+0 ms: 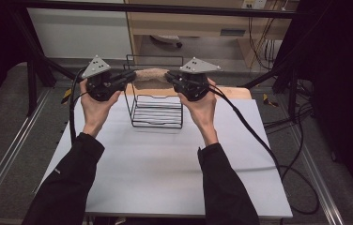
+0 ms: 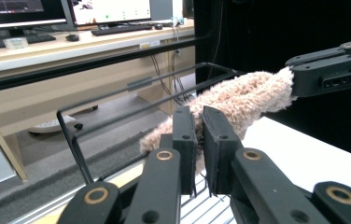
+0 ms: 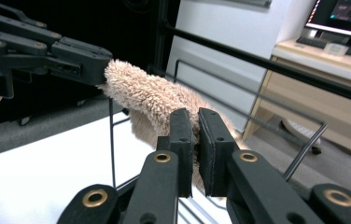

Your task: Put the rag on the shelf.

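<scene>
While both pairs of tongs are raised above the far part of the white surface [image 1: 165, 159], a fuzzy tan towel [image 1: 152, 75] hangs stretched between them, its long axis running side to side, parallel to the far edge. The left tongs [image 1: 131, 76] are clamped on one end of the towel and the right tongs [image 1: 169, 77] on the other, each set of jaws closed tight with pile bulging out on either side of them, as the two gripper views show [image 2: 200, 140] [image 3: 196, 144]. Neither hand is nearer than the other: the towel [image 2: 239, 98] lies straight ahead of each pair, with the opposite tongs gripping its far tip. Below and just in front of it stands a black wire rack [image 1: 158, 110], set near the middle of the far edge, its upright frame rising behind the towel and its ribbed base toward the person. From the right gripper view the towel [image 3: 145, 100] looks folded or rolled along its length, sagging slightly in the middle, and the rack's top rail [image 3: 253, 109] runs close beside it, roughly parallel; I cannot tell whether cloth and wire touch. My judgement is that the coming move depends on keeping this side-to-side axis aligned with the rail, so both hands would need to travel together, level, to drape the towel over the rack without one end dropping.
</scene>
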The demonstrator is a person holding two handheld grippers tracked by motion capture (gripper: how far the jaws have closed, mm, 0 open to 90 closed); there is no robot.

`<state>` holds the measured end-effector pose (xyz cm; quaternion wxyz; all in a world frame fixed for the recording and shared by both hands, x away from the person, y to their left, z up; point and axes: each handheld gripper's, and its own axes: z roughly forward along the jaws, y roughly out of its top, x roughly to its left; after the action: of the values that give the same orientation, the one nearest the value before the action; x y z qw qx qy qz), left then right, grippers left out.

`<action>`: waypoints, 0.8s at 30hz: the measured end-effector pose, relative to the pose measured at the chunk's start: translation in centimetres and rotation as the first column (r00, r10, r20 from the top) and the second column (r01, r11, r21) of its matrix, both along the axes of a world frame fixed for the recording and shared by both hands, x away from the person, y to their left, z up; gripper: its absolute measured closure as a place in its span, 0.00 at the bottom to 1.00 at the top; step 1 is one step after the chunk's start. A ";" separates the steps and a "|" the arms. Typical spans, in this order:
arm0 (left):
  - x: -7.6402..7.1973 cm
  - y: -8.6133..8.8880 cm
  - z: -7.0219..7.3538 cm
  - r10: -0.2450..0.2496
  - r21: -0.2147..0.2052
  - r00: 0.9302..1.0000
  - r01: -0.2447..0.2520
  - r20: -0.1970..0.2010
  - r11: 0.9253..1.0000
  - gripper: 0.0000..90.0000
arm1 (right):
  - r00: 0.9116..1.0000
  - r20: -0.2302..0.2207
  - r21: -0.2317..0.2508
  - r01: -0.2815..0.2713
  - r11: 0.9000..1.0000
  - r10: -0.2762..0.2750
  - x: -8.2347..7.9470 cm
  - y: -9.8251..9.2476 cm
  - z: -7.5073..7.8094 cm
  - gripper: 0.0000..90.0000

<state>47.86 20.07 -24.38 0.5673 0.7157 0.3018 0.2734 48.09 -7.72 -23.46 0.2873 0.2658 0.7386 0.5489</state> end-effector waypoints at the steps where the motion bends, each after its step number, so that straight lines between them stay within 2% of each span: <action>1: -0.1 0.0 -0.2 0.003 0.005 1.000 -0.003 -0.004 1.000 0.92 | 1.000 -0.010 -0.001 -0.004 1.000 0.004 -0.1 0.0 -0.3 0.93; 12: 0.0 -0.1 -1.8 -0.004 0.045 0.998 0.007 -0.066 0.999 0.84 | 0.997 -0.071 -0.022 -0.022 1.000 0.021 0.0 -0.2 -2.2 0.87; 17: 0.2 -0.2 -2.7 0.003 0.063 0.997 0.002 -0.082 0.998 0.82 | 0.994 -0.110 -0.035 -0.024 0.999 0.020 0.3 -0.1 -3.1 0.84; 20: 0.3 -0.3 -3.0 0.012 0.081 0.996 -0.004 -0.088 0.997 0.80 | 0.993 -0.121 -0.031 -0.019 0.999 0.015 0.5 -0.2 -3.7 0.82; 24: 0.3 -0.3 -3.3 0.018 0.079 0.996 -0.011 -0.089 0.997 0.77 | 0.991 -0.129 -0.009 -0.022 1.000 0.021 0.4 -0.3 -3.9 0.79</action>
<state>48.20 19.79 -27.65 0.5228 0.7466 0.3214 0.2569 48.51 -8.04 -27.32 0.2345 0.2912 0.7612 0.5300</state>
